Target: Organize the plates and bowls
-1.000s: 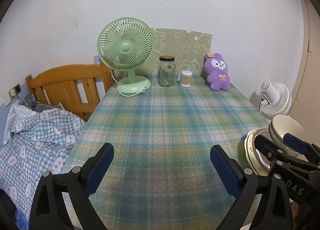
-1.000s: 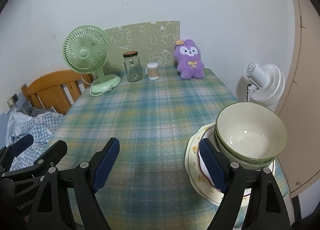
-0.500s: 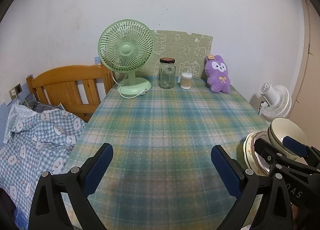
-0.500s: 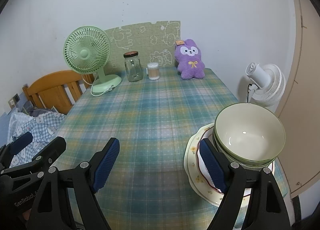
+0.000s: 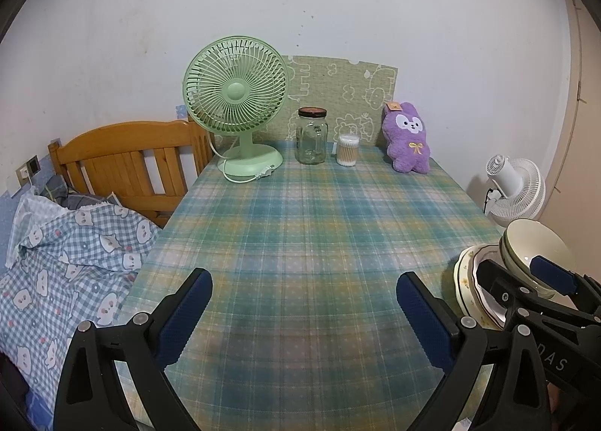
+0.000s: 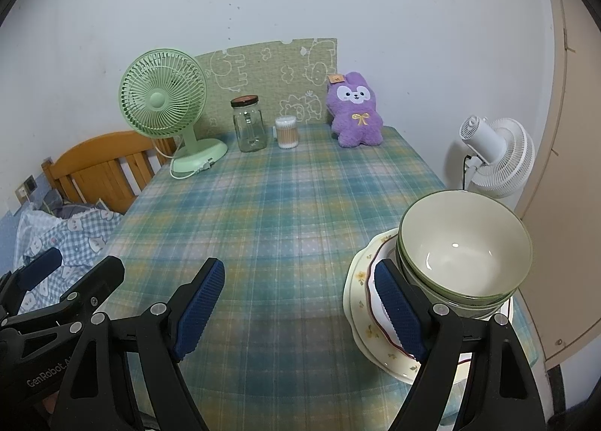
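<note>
Bowls nested on stacked plates at the table's near right edge, just right of the right gripper, touching or nearly touching its right finger. Both spread wide, holding nothing. Left gripper well apart over bare cloth; right clearly nearer

A matt woven plaid cloth is seen covering the desk. A glossy glaze is showing on the stacked cream bowls with green rims and on the flower-printed plates under them. Matt black plastic with ribbed blue rubber-like pads is seen on the right hand-held gripper and on the left hand-held gripper. Smooth plastic is displayed by the pale green fan, clear glass by the lidded jar, soft plush by the purple bunny toy, and varnished wood by the orange bed headboard.
</note>
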Motion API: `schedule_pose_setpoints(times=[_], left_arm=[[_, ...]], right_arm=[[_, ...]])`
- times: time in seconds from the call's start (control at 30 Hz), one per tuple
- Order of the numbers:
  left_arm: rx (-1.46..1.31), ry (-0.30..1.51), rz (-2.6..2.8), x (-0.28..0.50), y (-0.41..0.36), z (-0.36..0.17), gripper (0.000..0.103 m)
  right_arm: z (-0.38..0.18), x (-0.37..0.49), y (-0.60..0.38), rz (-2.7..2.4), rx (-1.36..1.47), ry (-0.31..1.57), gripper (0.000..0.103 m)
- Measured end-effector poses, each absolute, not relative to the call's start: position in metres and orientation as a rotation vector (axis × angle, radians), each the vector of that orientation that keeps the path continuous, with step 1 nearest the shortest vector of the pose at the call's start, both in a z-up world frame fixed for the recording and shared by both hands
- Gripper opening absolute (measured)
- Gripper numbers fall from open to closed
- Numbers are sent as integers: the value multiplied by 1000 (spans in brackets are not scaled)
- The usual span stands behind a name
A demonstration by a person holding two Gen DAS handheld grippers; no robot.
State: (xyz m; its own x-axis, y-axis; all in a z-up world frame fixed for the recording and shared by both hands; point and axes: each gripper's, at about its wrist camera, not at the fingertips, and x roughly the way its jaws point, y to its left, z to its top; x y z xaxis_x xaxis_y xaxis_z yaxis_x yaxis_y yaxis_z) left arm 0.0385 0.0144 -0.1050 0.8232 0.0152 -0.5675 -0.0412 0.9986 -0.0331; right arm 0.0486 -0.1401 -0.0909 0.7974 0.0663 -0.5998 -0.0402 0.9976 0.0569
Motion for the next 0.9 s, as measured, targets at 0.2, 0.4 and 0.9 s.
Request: schedule_pose_setpoints(times=[0.2, 0.4, 0.9], left_arm=[[-45, 604, 30, 39, 15, -105, 100], [-51, 607, 33, 35, 14, -104, 100], [-53, 602, 32, 34, 16, -103, 102]], right_arm=[[-91, 49, -140, 57, 41, 645, 84], [-91, 47, -140, 58, 41, 645, 84], [-90, 43, -138, 47, 44, 640, 87]])
